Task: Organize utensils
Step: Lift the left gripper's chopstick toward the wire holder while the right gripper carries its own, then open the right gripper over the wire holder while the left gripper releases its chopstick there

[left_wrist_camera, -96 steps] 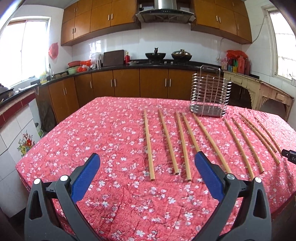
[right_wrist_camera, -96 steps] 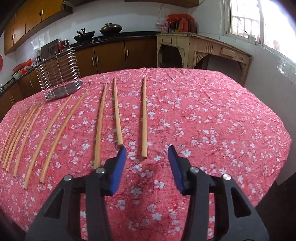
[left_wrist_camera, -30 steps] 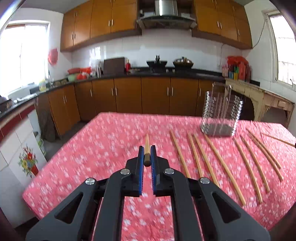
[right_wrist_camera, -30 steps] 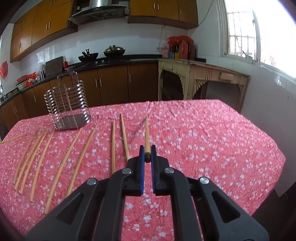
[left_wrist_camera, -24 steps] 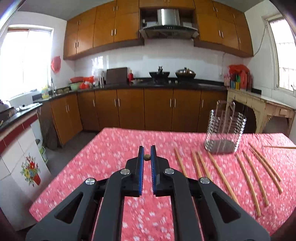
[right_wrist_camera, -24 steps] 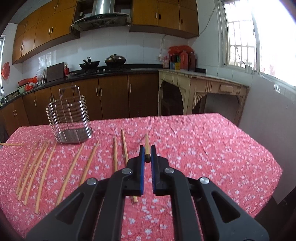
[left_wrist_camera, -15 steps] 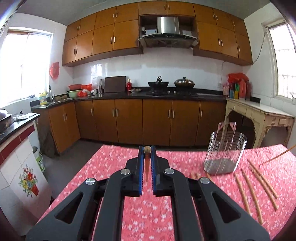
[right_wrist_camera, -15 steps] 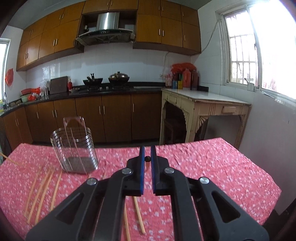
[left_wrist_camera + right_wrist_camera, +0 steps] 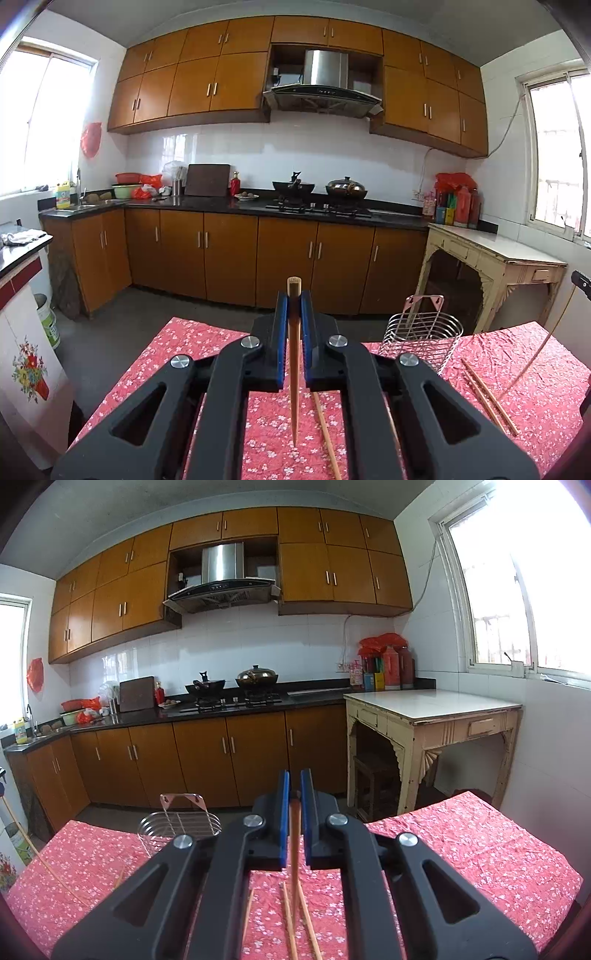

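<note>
chopsticks are the business here, and each gripper has one. at the bottom centre of the left wrist view the left gripper [image 9: 294, 306] has its blue pads clamped on a chopstick [image 9: 294, 369] near its blunt end, which pokes up above the pads while the tapered tip hangs down toward the table. the right gripper [image 9: 294, 794] in its own view is pinched tight on a second chopstick [image 9: 294, 842] the same way, the stick dropping below the pads. holding them near the thick end and letting them dangle looks like a way to bring the tips into the holder first.

behind the grippers, loose chopsticks [image 9: 487, 397] lie on the red floral tablecloth [image 9: 177, 354]; in the right wrist view more of them [image 9: 306, 923] show at the bottom centre, side by side.

farther back, the wire utensil holder [image 9: 423, 339] stands upright on the cloth, right of centre in the left wrist view and left of centre [image 9: 181, 825] in the right one, so it sits between the two hands, reachable by either. it looks empty, though its base is hidden. beyond it are the kitchen counter and cupboards.
</note>
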A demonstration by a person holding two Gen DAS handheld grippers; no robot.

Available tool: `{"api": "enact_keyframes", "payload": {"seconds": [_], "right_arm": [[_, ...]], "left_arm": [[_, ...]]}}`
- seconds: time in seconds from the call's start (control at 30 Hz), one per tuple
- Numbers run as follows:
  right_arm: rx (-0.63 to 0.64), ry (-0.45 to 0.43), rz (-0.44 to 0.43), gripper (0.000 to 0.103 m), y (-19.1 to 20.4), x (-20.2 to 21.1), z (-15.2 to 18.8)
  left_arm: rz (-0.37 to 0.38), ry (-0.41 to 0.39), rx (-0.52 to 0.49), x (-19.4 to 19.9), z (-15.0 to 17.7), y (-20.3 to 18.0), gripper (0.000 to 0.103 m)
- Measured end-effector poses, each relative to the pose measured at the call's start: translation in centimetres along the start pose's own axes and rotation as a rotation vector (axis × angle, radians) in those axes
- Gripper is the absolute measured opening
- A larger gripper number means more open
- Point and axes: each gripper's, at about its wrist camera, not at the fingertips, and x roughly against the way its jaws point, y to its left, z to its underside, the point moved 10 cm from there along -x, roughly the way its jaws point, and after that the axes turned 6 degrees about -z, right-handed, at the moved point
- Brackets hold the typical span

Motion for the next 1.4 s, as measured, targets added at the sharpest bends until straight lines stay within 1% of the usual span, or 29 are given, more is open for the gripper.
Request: {"api": "enact_keyframes", "payload": {"seconds": [0.23, 0.3, 0.37, 0.43, 0.5, 0.53, 0.57, 0.63, 0.73, 0.87, 1.0, 1.07, 1.23, 1.4], "right_arm": [[-0.019, -0.029, -0.058, 0.007, 1.2, 0.8, -1.3], [-0.031, -0.039, -0.087, 0.007, 1.8, 1.0, -1.9], [-0.042, -0.049, -0.114, 0.007, 2.4, 1.1, -2.8], [-0.053, -0.064, -0.140, 0.007, 3.1, 1.0, -4.0], [-0.064, -0.098, -0.170, 0.007, 4.0, 1.1, -6.1], [-0.066, -0.114, -0.178, 0.007, 4.3, 1.1, -6.9], [-0.067, -0.141, -0.185, 0.007, 4.8, 1.0, -8.3], [-0.074, -0.168, -0.196, 0.007, 5.5, 0.7, -9.9], [-0.075, -0.207, -0.210, 0.007, 6.9, -0.8, -12.3], [-0.063, -0.222, -0.214, 0.007, 8.4, -3.2, -13.7], [-0.055, -0.220, -0.211, 0.007, 9.4, -5.8, -13.8], [-0.058, -0.208, -0.212, 0.007, 9.6, -7.3, -13.4], [-0.053, -0.177, -0.216, 0.007, 9.8, -9.8, -11.4], [-0.038, -0.120, -0.212, 0.007, 10.0, -12.4, -9.4]], "left_arm": [[0.045, -0.016, 0.007, 0.4, -1.2, -0.9, 0.007], [0.062, -0.023, 0.008, 0.6, -1.9, -1.4, 0.007], [0.091, -0.032, 0.012, 0.8, -3.2, -2.4, 0.007], [0.109, -0.055, 0.007, 1.0, -5.0, -3.4, 0.007], [0.122, -0.082, 0.000, 1.3, -6.7, -4.5, 0.007], [0.134, -0.105, -0.006, 1.4, -8.1, -5.4, 0.007], [0.144, -0.116, -0.007, 1.4, -8.9, -6.2, 0.007], [0.169, -0.126, -0.002, 1.1, -10.4, -7.7, 0.007], [0.178, -0.143, -0.010, 0.1, -12.2, -9.9, 0.007], [0.180, -0.132, -0.009, -2.2, -12.6, -12.0, 0.007], [0.200, -0.099, 0.042, -4.5, -12.4, -12.9, 0.007], [0.194, -0.094, 0.054, -5.8, -12.1, -13.1, 0.007], [0.189, -0.068, 0.044, -8.4, -10.3, -14.0, 0.007], [0.170, -0.031, 0.027, -10.2, -8.6, -14.2, 0.007]]}}
